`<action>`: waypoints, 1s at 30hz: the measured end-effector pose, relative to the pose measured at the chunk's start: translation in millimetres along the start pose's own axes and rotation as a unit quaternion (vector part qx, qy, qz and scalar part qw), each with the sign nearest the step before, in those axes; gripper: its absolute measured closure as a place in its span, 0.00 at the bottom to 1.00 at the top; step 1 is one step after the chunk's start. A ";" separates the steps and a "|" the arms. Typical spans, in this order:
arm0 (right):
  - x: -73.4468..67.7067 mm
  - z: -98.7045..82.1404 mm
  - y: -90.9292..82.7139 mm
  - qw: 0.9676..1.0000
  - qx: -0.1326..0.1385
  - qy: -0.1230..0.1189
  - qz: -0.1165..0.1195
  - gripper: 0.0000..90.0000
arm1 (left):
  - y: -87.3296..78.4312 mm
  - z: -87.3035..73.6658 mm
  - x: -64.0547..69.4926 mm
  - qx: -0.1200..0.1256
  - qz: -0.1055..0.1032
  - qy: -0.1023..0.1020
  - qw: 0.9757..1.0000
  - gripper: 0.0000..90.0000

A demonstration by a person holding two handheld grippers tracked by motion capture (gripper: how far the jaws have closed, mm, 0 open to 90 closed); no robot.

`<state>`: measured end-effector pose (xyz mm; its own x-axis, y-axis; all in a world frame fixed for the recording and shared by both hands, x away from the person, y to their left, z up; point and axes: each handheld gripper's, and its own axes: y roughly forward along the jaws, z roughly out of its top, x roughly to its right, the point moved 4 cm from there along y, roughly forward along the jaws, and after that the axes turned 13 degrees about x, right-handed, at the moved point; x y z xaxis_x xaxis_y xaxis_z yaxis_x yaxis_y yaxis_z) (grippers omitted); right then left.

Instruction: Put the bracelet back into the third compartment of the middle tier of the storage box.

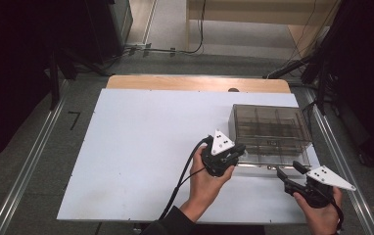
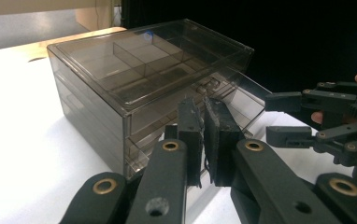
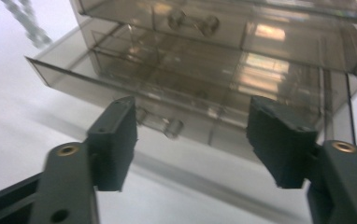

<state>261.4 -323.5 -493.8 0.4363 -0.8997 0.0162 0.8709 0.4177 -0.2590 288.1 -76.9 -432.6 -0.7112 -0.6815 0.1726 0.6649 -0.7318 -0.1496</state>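
Both tongs work at the near face of a smoked clear drawer box [image 1: 269, 131] standing at the right rear of the white desk [image 1: 136, 161]. Left tongs [image 1: 235, 155] sit pressed shut, pads flat together with nothing between them, tips set against the box's near left corner; the likely reason is bracing, so the light box does not slide while a drawer is worked. In the left gripper view the closed pads [image 2: 191, 135] stand just before the box front [image 2: 120, 121].

Right tongs [image 1: 287, 172] hover near the box's near right side, jaws apart and gripping nothing. The right gripper view shows the two pads [image 3: 116, 140] spread either side of the lowest drawer [image 3: 176, 93], which stands pulled partway out; its small clear knob [image 3: 167, 126] lies between them, untouched. Placement suggests a grasp on that knob is being lined up. A second knob [image 3: 193, 22] sits on the drawer above, which looks shut. Drawer contents cannot be made out through the tinted walls.
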 end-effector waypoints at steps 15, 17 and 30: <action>-21.7 11.0 21.4 0.999 0.006 -0.014 0.032 0.49 | 19.4 0.8 10.3 -0.002 -0.008 0.001 1.000 0.96; -22.9 12.9 23.2 0.999 0.008 -0.014 0.035 0.52 | 21.4 0.7 11.5 -0.004 -0.010 0.000 1.000 0.96; -44.1 21.5 40.2 0.997 0.010 -0.026 0.071 0.67 | 27.2 -3.1 12.6 -0.009 -0.010 0.000 1.000 0.96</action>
<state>282.0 -264.2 -484.2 0.5666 -0.8234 0.0318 0.8035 0.5435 -0.2427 296.6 -105.4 -437.5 -0.7241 -0.6670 0.1755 0.6465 -0.7451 -0.1639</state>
